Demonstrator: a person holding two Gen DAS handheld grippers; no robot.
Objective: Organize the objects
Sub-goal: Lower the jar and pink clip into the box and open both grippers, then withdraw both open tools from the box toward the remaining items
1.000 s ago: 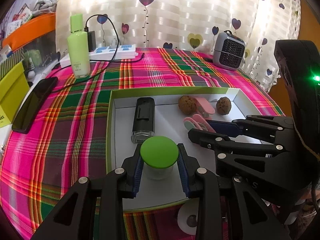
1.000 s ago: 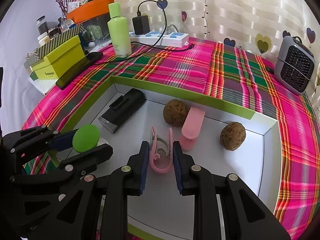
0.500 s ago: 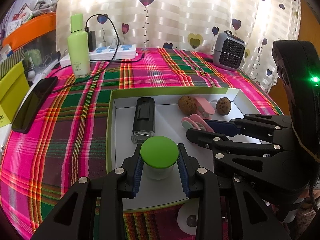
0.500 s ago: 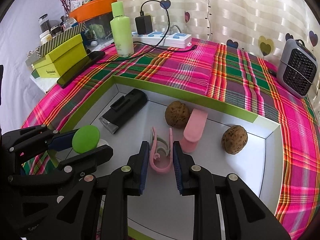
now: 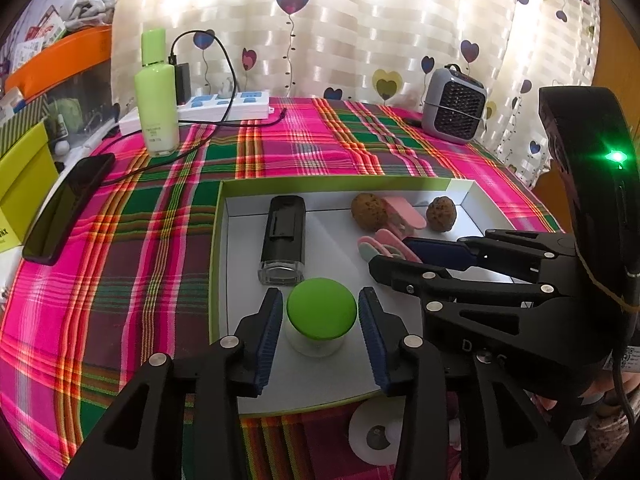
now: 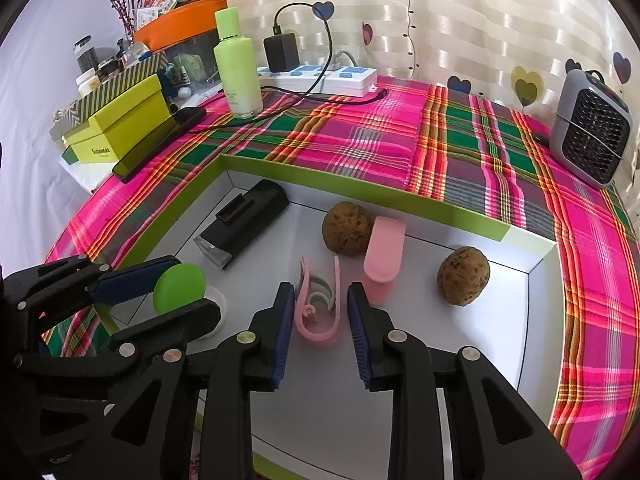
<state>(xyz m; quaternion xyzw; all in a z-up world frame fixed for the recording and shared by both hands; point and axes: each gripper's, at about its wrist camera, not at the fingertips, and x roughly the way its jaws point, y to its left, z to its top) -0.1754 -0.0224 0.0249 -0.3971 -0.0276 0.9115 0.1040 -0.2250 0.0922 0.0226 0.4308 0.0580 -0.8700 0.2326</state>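
Observation:
A small clear jar with a green lid [image 5: 321, 316] stands in the white tray with green rim [image 5: 460, 186]. My left gripper [image 5: 320, 316] straddles it; its jaws are opening, with gaps between the blue pads and the lid. A pink hair claw clip [image 6: 318, 304] lies on the tray floor between the pads of my right gripper [image 6: 318, 312], whose jaws are also opening and stand clear of it. Further in the tray lie a black rectangular device [image 6: 244, 222], two brown walnuts [image 6: 346, 228] [image 6: 463, 275] and a pink clip [image 6: 383, 258].
The tray sits on a pink and green plaid tablecloth [image 5: 120, 272]. Behind it are a green bottle [image 5: 156, 92], a power strip with charger [image 6: 316, 72], a grey mini heater [image 6: 592, 128], a black phone [image 5: 66, 206] and a yellow-green box [image 6: 120, 124]. A tape roll [image 5: 376, 432] lies by the tray's near edge.
Both grippers have opened: the left pads have come off the green-lidded jar and the right pads off the pink claw clip. Both objects rest in the tray; the hands have stayed put.

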